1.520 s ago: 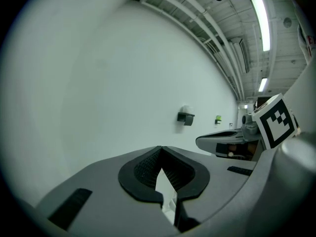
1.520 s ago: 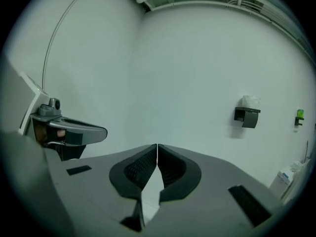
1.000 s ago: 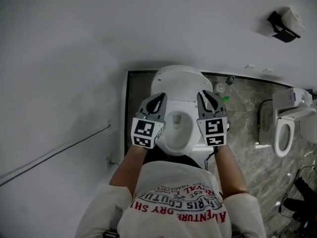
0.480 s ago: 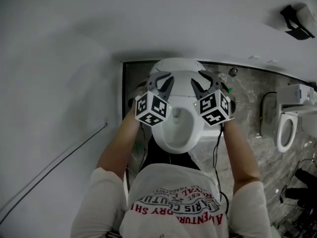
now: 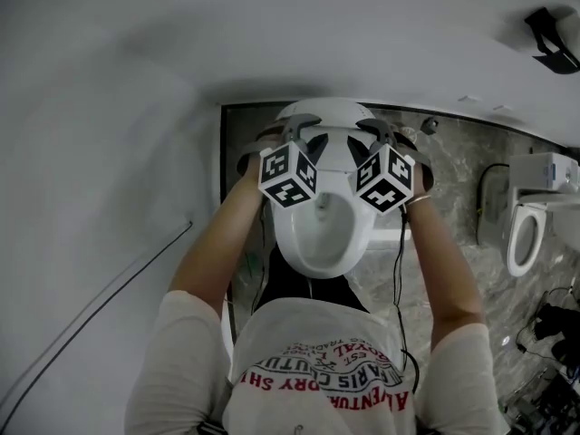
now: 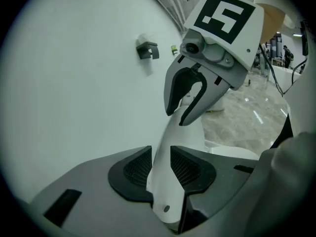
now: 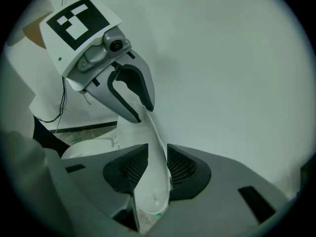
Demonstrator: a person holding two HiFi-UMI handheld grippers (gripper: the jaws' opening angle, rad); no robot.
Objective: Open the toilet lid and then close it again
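The white toilet (image 5: 317,243) stands against the wall with its lid (image 5: 324,116) raised upright. Both grippers reach over the lid's top rim. My left gripper (image 5: 297,132) straddles the rim on the left, its jaws opening. In the left gripper view the lid's thin edge (image 6: 165,147) runs between the jaws of the left gripper (image 6: 160,169), with the right gripper (image 6: 190,100) further along it. My right gripper (image 5: 385,134) straddles the rim on the right. In the right gripper view the lid (image 7: 153,181) lies between the parted jaws of the right gripper (image 7: 152,169), with the left gripper (image 7: 131,95) beyond.
A second toilet (image 5: 530,225) stands at the right on the marble floor (image 5: 453,179). A black fixture (image 5: 553,48) hangs on the white wall, close behind the lid. A thin cable (image 5: 396,270) trails from the right gripper. Small bottles (image 5: 426,125) sit beside the toilet.
Both grippers moved away from me, from over the bowl to the raised lid's rim, and rolled inward. Their jaws went from shut to parted around the rim.
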